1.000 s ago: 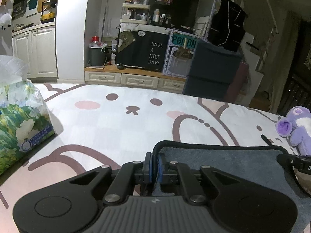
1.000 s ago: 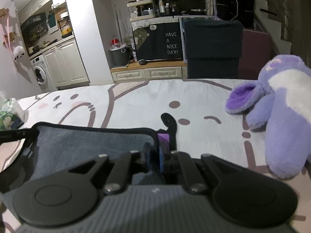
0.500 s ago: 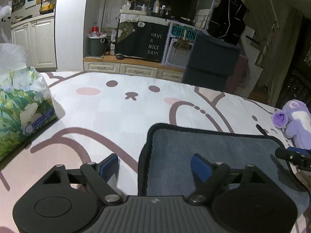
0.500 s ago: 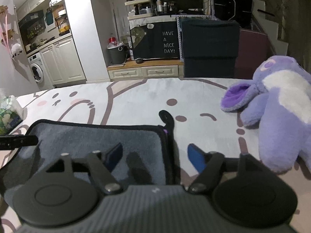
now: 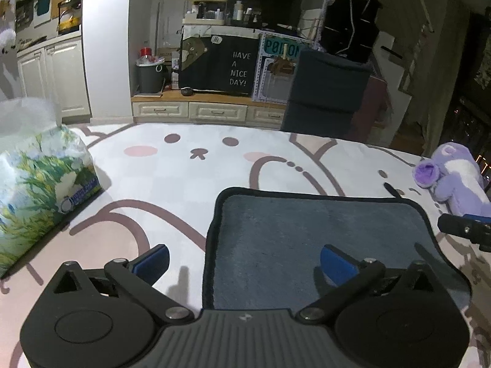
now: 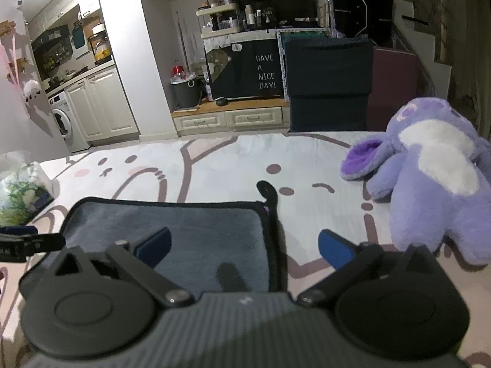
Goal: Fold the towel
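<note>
A grey towel (image 5: 307,239) with a black hem lies folded flat on the cartoon-print cloth. My left gripper (image 5: 244,262) is open and empty, raised over the towel's left edge, one blue pad on each side of the hem. In the right wrist view the towel (image 6: 190,230) lies left of centre, its hanging loop (image 6: 268,191) sticking out at the far right corner. My right gripper (image 6: 244,248) is open and empty over the towel's right edge. Each gripper's tip shows at the side of the other's view.
A green floral tissue pack (image 5: 36,190) stands to the left of the towel. A purple plush rabbit (image 6: 429,178) lies to the right. A dark chair (image 5: 325,92) and kitchen cabinets stand beyond the far edge of the table.
Both grippers were shut on the towel's far corners one second ago. Both opened, let the towel go, and pulled back and up. The towel now lies flat.
</note>
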{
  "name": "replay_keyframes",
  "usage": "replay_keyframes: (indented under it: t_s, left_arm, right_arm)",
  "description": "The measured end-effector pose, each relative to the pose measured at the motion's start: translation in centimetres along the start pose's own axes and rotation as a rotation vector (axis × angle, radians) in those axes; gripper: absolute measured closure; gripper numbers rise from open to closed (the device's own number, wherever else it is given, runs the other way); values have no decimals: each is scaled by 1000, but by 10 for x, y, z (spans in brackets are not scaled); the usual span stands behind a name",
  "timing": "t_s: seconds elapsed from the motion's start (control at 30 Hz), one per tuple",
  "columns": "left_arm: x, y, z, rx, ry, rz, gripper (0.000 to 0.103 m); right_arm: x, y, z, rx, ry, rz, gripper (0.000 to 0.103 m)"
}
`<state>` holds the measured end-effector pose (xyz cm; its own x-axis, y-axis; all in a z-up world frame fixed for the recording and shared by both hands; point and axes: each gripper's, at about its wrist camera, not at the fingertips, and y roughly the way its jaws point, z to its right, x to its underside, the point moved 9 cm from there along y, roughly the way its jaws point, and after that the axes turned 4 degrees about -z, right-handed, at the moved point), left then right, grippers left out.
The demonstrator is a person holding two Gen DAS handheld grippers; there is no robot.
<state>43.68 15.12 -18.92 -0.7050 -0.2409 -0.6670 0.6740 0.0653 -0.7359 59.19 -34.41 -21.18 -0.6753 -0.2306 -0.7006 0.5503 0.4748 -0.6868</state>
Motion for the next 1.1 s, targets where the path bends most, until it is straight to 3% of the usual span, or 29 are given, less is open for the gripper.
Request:
replay_keyframes:
  t_s: [1.1]
  left_arm:
    - [11, -132, 45, 36, 29, 64, 0]
  right_arm:
    - [9, -135, -26, -23, -41, 54, 0]
